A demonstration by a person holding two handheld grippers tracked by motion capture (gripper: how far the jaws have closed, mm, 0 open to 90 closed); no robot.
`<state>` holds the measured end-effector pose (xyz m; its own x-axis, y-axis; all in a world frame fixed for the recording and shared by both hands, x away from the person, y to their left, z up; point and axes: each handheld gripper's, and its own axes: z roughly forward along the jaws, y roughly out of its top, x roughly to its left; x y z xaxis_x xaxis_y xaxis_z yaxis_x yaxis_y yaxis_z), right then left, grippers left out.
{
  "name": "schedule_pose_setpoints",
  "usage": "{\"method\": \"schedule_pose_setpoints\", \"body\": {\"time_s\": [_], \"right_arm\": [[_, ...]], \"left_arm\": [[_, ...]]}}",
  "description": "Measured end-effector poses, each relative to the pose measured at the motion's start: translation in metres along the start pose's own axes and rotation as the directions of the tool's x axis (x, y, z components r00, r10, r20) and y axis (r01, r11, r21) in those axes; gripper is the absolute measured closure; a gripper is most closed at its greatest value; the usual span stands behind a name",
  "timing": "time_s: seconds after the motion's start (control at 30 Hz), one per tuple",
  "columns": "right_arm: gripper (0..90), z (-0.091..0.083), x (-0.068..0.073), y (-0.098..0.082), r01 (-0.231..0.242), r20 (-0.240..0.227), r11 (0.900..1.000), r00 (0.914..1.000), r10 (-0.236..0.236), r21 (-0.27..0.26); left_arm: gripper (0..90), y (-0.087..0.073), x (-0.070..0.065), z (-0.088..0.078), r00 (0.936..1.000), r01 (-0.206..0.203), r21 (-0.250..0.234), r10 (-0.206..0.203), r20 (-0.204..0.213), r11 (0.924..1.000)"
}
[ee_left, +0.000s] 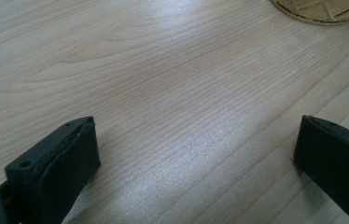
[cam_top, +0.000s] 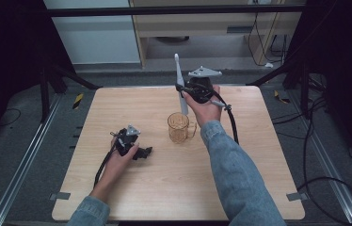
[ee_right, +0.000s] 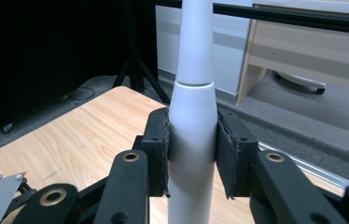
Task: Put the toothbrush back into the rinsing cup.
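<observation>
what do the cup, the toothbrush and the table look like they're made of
Cup: see-through amber, patterned wall, probably plastic, possibly glass.
Toothbrush: smooth glossy white, with a seam between sections, likely hard plastic.
Table: pale printed-looking wood grain with a soft sheen, probably laminate, not solid wood.

**Right gripper raised and clamped, left gripper low and open**

The right gripper (cam_top: 182,89) sits at upper centre of the high view, its denim-sleeved forearm reaching up from the lower right, jaws pressed tight on a white toothbrush (ee_right: 193,126). The left gripper (cam_top: 142,153) lies at centre left, the hand (cam_top: 117,162) behind it, jaws spread wide apart.
</observation>
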<state>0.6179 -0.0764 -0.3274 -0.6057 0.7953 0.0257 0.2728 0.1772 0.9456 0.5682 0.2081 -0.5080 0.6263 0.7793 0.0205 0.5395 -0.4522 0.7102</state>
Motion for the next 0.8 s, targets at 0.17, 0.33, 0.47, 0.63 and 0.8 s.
{"method": "schedule_pose_setpoints", "body": {"time_s": [0.17, 0.33, 0.47, 0.63, 0.8], "right_arm": [[67.1, 0.003, 0.005, -0.005, 0.005, -0.012, 1.000, 0.9999, -0.005, 0.009], [67.1, 0.006, 0.009, -0.010, 0.008, -0.022, 1.000, 0.9997, -0.008, 0.019], [67.1, 0.008, 0.012, -0.013, 0.003, -0.031, 1.000, 0.9995, -0.002, 0.024], [67.1, 0.015, 0.016, -0.026, 0.008, -0.041, 0.998, 0.9992, -0.005, 0.063], [67.1, 0.020, 0.018, -0.038, 0.017, -0.043, 0.995, 0.9990, -0.012, 0.096]], "left_arm": [[0.0, 0.000, 0.000, 0.000, 1.0000, 0.000, -0.001, 0.000, 0.000, 1.0000], [0.0, 0.000, 0.000, 0.000, 1.0000, -0.001, 0.000, 0.001, 0.000, 1.0000], [0.0, 0.000, 0.000, 0.000, 1.0000, 0.000, 0.000, 0.000, 0.000, 1.0000], [0.0, 0.000, 0.000, 0.000, 1.0000, 0.003, 0.000, -0.003, 0.000, 1.0000], [0.0, 0.000, 0.000, 0.000, 1.0000, -0.002, 0.002, 0.002, 0.000, 1.0000]]}}
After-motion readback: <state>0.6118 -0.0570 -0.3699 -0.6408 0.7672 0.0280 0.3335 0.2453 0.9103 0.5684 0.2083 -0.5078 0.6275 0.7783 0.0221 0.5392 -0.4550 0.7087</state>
